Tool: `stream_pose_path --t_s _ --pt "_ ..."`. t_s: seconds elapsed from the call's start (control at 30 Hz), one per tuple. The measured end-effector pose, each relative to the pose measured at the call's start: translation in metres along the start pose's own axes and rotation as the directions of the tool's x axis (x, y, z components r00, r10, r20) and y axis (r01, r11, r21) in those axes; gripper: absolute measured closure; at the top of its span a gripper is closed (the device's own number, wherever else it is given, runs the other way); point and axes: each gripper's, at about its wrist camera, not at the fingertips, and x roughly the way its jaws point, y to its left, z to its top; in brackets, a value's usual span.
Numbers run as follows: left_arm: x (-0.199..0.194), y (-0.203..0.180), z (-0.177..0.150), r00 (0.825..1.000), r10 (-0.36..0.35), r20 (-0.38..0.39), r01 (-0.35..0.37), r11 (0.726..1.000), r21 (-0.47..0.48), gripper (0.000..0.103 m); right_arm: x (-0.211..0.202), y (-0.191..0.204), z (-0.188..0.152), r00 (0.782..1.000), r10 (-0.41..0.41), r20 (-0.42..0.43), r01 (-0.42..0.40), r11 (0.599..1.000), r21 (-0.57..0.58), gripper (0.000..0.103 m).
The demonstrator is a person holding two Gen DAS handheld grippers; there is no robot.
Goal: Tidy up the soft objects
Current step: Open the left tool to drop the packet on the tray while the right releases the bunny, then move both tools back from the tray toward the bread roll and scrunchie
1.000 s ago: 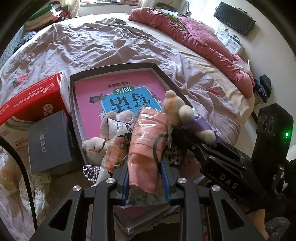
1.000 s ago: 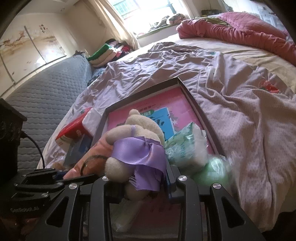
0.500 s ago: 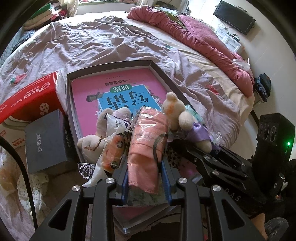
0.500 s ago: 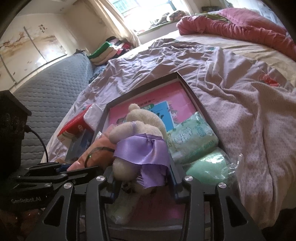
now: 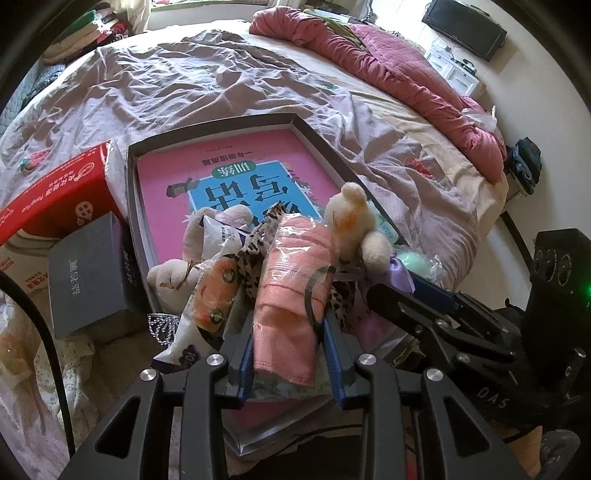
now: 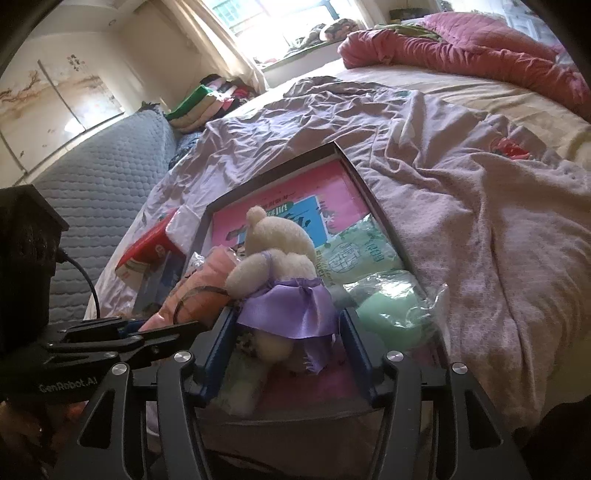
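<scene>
- Two grippers work over the shallow box [image 5: 317, 136] on the bed [image 5: 184, 85].
- Right gripper [image 6: 288, 354]: its fingers have just been opening and stand clear around the teddy bear [image 6: 277, 251]; withdraw straight back, avoiding the purple ribbon [image 6: 291, 310].
- Left gripper [image 5: 290, 354]: fingers grip the wrapped pink cloth [image 5: 291, 288]; lower it beside the bear before releasing.
- Count: two plush toys, two green packs.

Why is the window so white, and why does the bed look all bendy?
Right wrist view: sun floods the window, washing it out to white, while the gripper frame near the camera stays dark. Left wrist view: the fisheye lens curves the bed and blackens the corners.
</scene>
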Motion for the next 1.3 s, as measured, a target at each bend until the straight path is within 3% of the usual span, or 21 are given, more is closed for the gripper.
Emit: stream_pose_path --t_s 0.43,0.63,0.8,0.9,1.3 --pt "-0.006 -0.002 0.000 0.999 0.032 0.004 -0.032 0.999 0.004 0.066 -0.016 0.002 0.006 0.997 -0.064 0.041 0.065 0.998 -0.021 0.044" --pt "-0.020 -0.001 -0.001 0.999 0.041 0.036 -0.041 0.999 0.002 0.051 -0.024 0.008 0.010 0.994 -0.080 0.068 0.083 0.996 -0.036 0.044" --pt "-0.033 0.006 -0.003 0.997 0.049 0.059 -0.049 0.999 -0.007 0.049 -0.030 0.020 0.014 0.992 -0.094 0.088 0.100 0.993 -0.068 0.042" --pt "-0.041 0.011 -0.003 0.996 0.056 0.073 -0.055 0.998 -0.016 0.047 -0.034 0.028 0.015 0.990 -0.094 0.103 0.103 0.991 -0.086 0.032" --pt "-0.080 0.030 -0.014 0.985 0.079 0.152 -0.069 0.996 -0.064 0.036 -0.050 0.059 0.017 0.986 -0.102 0.129 0.122 0.980 -0.160 0.031"
